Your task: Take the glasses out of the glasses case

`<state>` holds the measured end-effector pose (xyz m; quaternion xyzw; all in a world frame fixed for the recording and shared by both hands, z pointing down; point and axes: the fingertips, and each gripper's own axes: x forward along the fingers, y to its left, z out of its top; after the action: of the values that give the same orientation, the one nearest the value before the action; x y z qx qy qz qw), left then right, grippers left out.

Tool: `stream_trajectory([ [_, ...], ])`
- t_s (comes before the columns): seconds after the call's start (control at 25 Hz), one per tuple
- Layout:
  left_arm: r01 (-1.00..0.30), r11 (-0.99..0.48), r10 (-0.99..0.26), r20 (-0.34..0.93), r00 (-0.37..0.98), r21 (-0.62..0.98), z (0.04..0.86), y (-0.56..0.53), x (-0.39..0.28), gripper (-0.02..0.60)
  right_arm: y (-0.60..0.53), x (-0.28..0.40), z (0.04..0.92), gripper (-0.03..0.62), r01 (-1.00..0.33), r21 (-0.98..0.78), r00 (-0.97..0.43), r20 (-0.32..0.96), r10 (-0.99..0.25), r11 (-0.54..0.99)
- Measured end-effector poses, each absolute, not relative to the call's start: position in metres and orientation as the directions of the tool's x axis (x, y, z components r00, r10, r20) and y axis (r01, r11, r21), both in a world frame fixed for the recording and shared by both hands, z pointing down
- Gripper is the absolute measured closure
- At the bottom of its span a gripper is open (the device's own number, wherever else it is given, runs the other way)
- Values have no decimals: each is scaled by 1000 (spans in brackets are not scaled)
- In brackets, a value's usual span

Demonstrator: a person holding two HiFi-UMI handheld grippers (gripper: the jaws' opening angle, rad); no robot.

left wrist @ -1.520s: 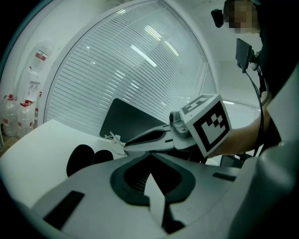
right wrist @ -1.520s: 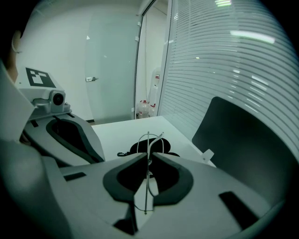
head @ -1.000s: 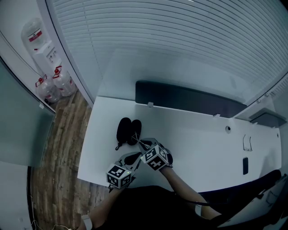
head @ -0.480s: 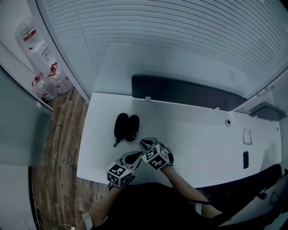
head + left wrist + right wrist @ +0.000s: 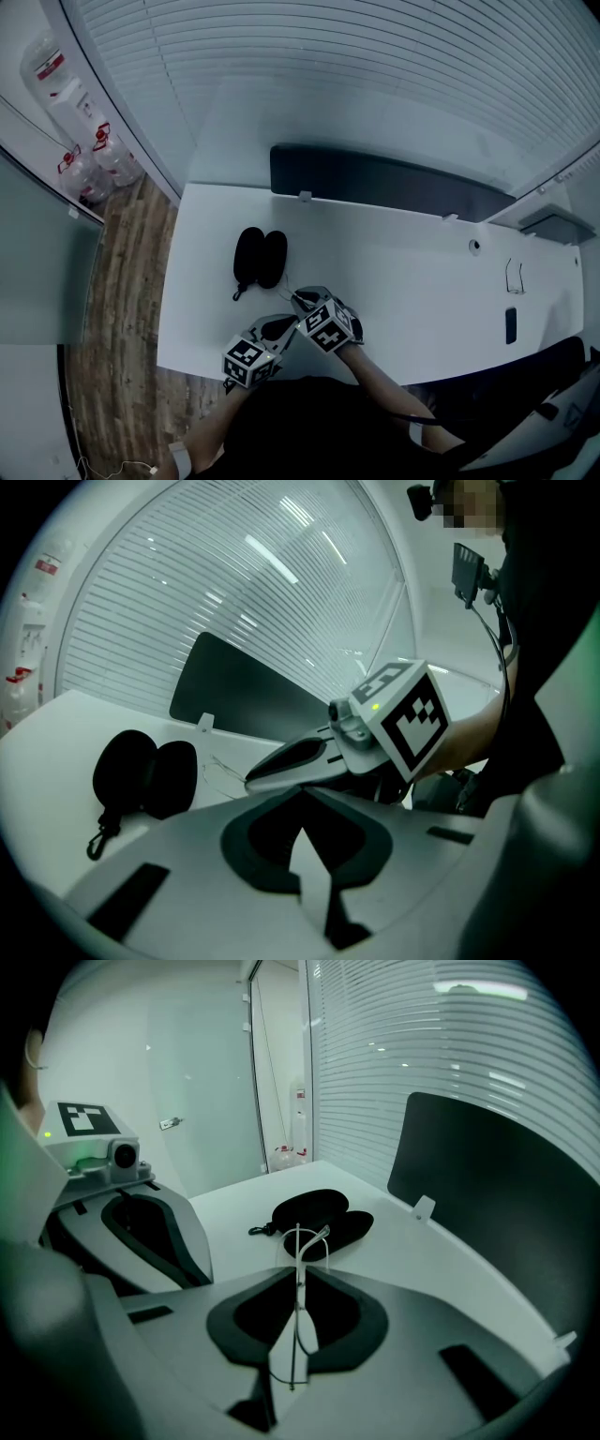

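An open black case (image 5: 261,258) lies on the white desk (image 5: 412,281), at eleven o'clock from both grippers. The left gripper (image 5: 302,841) is clenched on nothing, apparently idle. The right gripper (image 5: 300,1312) pinches the thin wire glasses (image 5: 299,1260), now outside the case, likely ready for setting down.

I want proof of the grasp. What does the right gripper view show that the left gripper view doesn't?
Only the right gripper view: the right gripper shut on the thin glasses, seen along its jaws. Only the left gripper view: the left gripper shut with nothing between its jaws, plus the right gripper's marker cube. Both: the open black case on the white table, the dark panel and the blinds.
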<state>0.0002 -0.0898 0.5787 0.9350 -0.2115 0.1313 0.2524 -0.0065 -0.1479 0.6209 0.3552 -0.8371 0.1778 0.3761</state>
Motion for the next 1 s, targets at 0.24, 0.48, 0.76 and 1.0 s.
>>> stream_trajectory([
  [0.24,-448,-782,-306,359,882,433,584,-88,2,575,-144,-4,629,554,-740,-57,-459,771,-441,670],
  [0.48,-437,-770,-288,358,888,465,591,-87,3,575,-142,-1,638,554,-749,-71,-447,788,-423,659],
  [0.76,-423,-760,-262,363,894,493,602,-88,7,575,-141,4,652,554,-763,-90,-429,812,-396,640],
  [1.0,-417,-751,-249,365,897,512,609,-90,11,575,-140,10,661,554,-773,-105,-417,827,-377,625],
])
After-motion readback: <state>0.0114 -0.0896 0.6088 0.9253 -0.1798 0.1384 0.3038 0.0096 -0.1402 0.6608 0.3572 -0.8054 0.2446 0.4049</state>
